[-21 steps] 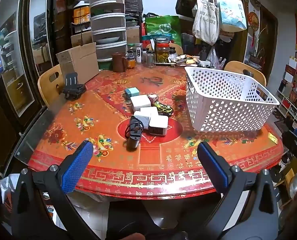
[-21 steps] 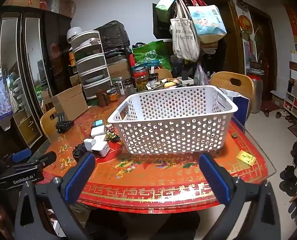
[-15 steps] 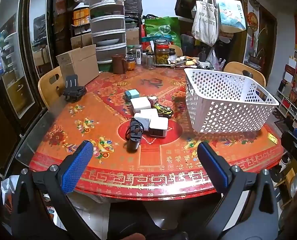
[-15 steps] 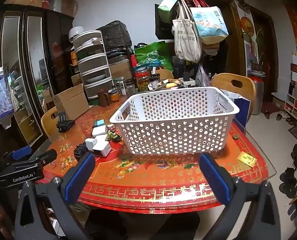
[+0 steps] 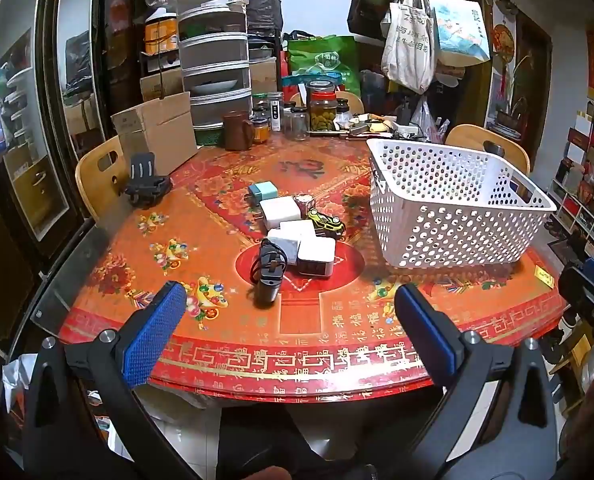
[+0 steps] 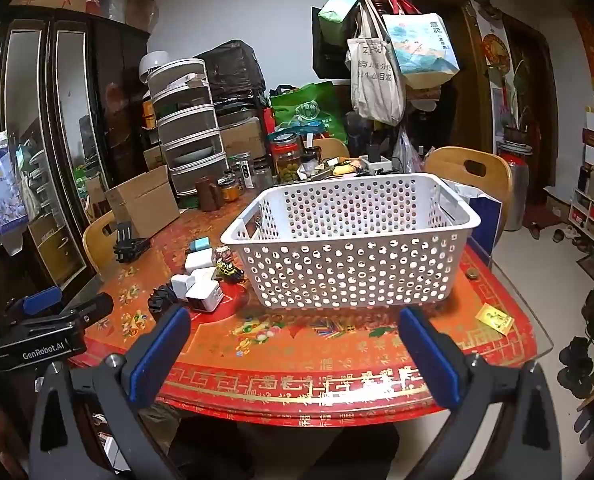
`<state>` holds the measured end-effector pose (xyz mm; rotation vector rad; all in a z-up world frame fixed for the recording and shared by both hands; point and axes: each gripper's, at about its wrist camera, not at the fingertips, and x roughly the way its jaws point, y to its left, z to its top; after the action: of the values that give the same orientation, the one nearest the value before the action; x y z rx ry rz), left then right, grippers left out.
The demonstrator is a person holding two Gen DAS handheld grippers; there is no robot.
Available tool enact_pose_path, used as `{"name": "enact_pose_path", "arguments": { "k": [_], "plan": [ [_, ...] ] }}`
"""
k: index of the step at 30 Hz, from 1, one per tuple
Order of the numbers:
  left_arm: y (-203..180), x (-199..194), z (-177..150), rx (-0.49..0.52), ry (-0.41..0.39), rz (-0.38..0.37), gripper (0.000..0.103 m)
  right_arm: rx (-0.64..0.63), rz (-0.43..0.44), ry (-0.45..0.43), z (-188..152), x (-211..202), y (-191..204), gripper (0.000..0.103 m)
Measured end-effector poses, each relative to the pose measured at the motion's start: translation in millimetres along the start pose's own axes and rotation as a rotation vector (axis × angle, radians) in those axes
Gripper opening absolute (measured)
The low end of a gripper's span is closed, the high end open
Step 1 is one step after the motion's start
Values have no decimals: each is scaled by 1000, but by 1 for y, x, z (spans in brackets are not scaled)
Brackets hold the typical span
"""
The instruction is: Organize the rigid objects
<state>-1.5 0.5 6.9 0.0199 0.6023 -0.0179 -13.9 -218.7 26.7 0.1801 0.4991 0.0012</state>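
While both tongs hang at the near edge of the table, here's how it all sits:

Left gripper [image 5: 289, 332]: jaws spread wide, nothing between the blue pads, aimed at the pile of small stuff from just off the table edge.
Right gripper [image 6: 293, 354]: also wide open and holding nothing, pointed straight at the basket.
Basket [image 6: 353, 280]: white, perforated, upright on the right half of the round red table [image 6: 297, 344]; can't see anything inside it.
Pile: sits mid-table, just left of the basket. Black cylinder with a coiled cable [image 5: 268, 276] nearest the left gripper, white charger cube [image 5: 316, 256] touching another white charger [image 5: 287, 236] behind it, one more white adapter [image 5: 279, 212] further back.
Small bits: yellow-green toy car [image 5: 325, 222] beside the chargers, little patterned cube [image 5: 304, 202], teal plug [image 5: 262, 192] at the far end.
Off to the left: black phone stand [image 5: 145, 184], well apart from the pile.
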Motion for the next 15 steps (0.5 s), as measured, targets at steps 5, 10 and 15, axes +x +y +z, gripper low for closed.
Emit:
{"name": "enact_pose_path", "arguments": {
  "k": [5,10,15],
  "plan": [
    [-1,-1,0,3,-1,-3,103,-3,1,1,0,-1,0,103],
    [-1,-1,0,3,-2,-5,103,-5,1,2,0,0,4,103],
    [-1,-1,0,4,-1,-7,103,-6,0,1,-1,0,4,103]
  ]
}}
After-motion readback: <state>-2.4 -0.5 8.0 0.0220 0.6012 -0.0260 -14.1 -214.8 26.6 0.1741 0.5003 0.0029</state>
